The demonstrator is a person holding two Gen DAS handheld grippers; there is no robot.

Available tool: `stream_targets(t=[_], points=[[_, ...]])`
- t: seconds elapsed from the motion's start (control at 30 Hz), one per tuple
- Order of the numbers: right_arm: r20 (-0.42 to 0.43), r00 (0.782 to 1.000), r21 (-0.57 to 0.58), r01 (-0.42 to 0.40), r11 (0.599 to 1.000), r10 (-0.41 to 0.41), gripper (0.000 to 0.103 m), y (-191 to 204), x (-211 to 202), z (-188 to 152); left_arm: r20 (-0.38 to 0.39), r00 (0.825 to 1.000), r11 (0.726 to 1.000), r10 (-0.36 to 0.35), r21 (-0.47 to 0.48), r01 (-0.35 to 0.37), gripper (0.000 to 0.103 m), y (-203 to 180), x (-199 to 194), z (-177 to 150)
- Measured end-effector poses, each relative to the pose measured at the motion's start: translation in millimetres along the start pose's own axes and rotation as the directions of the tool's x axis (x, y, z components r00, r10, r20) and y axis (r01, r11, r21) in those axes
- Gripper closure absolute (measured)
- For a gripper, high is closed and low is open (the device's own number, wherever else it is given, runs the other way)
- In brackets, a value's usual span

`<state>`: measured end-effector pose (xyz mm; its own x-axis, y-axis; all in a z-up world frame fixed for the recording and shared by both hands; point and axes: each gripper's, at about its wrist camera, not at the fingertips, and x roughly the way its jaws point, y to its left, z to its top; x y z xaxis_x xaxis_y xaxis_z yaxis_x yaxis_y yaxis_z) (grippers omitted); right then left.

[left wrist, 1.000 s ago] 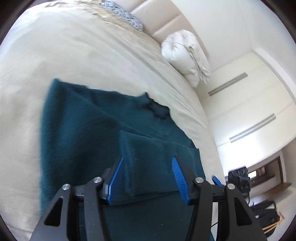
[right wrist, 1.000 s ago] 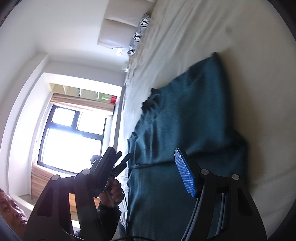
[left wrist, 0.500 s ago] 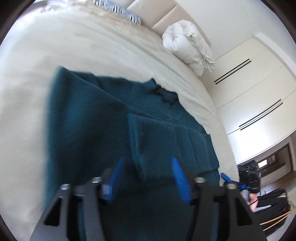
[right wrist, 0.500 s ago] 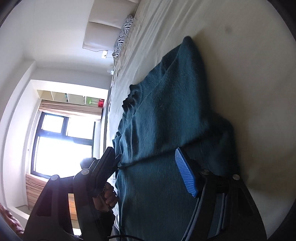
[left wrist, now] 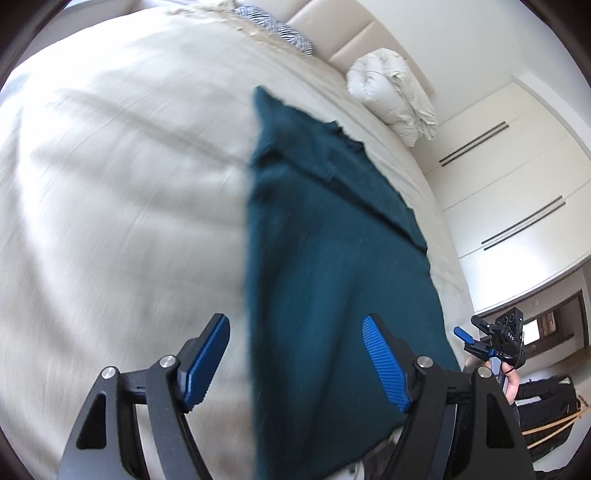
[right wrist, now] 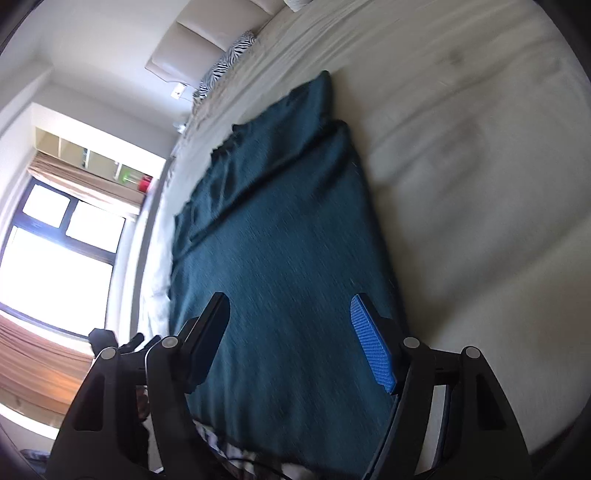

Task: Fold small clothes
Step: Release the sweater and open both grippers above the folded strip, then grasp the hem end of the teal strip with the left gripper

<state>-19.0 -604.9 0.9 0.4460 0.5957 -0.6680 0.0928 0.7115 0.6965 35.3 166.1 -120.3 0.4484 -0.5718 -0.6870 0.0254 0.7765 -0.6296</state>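
Note:
A dark teal knitted garment [left wrist: 332,258] lies flat on the cream bed [left wrist: 110,184], partly folded into a long strip with a folded flap across its far half. It also shows in the right wrist view [right wrist: 288,236]. My left gripper [left wrist: 295,360] is open and empty, hovering over the garment's near left edge. My right gripper [right wrist: 291,339] is open and empty, above the garment's near end. The right gripper also shows at the right edge of the left wrist view [left wrist: 480,341].
A rolled white duvet [left wrist: 391,96] and a zebra-print pillow [left wrist: 273,27] lie at the headboard end. White wardrobe doors [left wrist: 509,192] stand beyond the bed. A bright window [right wrist: 55,251] is on the other side. The bed's edge runs close to the garment's near end.
Both grippers have drawn back toward the garment's near end. The left one has swung left, so the garment's left edge now sits between its fingers. Both stay open.

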Motion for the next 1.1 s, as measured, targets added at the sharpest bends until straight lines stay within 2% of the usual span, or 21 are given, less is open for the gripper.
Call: stream_targets(t=[0.1,0.2,0.3,0.4,0.57,0.7,0.87,1.1], points=[[0.006,1.0,0.002,0.023,1.0,-0.023,0.035,-13.6,-22.3,-28.7,-0.02,1.0,0.998,-0.023,-0.064,0.022,0.027,12.2,-12.4,-30.4],[0.016,0.999,0.027,0.034,0.999,-0.034,0.035,-25.4,-36.8,-48.9,-0.055,0.998,0.997,-0.041,-0.069,0.038,0.027,11.8,-15.8,-52.5],[0.012,0.998,0.037,0.056,0.998,-0.057,0.035,-30.2,-41.5,-56.8,-0.082,0.996,0.998,-0.037,-0.046,0.034,0.027,3.0,-9.6,-63.2],[-0.004,0.997,0.032,0.082,0.996,-0.082,0.035,-34.5,-41.3,-64.9,-0.103,0.994,0.998,-0.039,-0.062,0.032,0.032,2.5,-6.2,-69.1],[-0.003,0.995,0.046,0.095,0.994,-0.095,0.035,-38.4,-45.3,-71.0,-0.164,0.985,0.995,-0.052,-0.092,0.038,0.052,4.7,1.1,-78.2],[-0.017,0.995,0.051,0.099,0.994,-0.099,0.037,-38.6,-48.2,-72.6,-0.171,0.981,0.989,-0.09,-0.127,0.068,0.053,7.3,5.4,-80.9],[-0.036,0.992,0.074,0.123,0.99,-0.121,0.037,-45.2,-53.8,-79.7,-0.193,0.977,0.99,-0.086,-0.125,0.062,0.088,7.8,10.9,-80.3],[-0.093,0.984,0.069,0.159,0.985,-0.152,0.038,-44.7,-49.7,-81.8,-0.199,0.977,0.994,-0.082,-0.085,0.067,0.092,-3.1,13.4,-82.4]])
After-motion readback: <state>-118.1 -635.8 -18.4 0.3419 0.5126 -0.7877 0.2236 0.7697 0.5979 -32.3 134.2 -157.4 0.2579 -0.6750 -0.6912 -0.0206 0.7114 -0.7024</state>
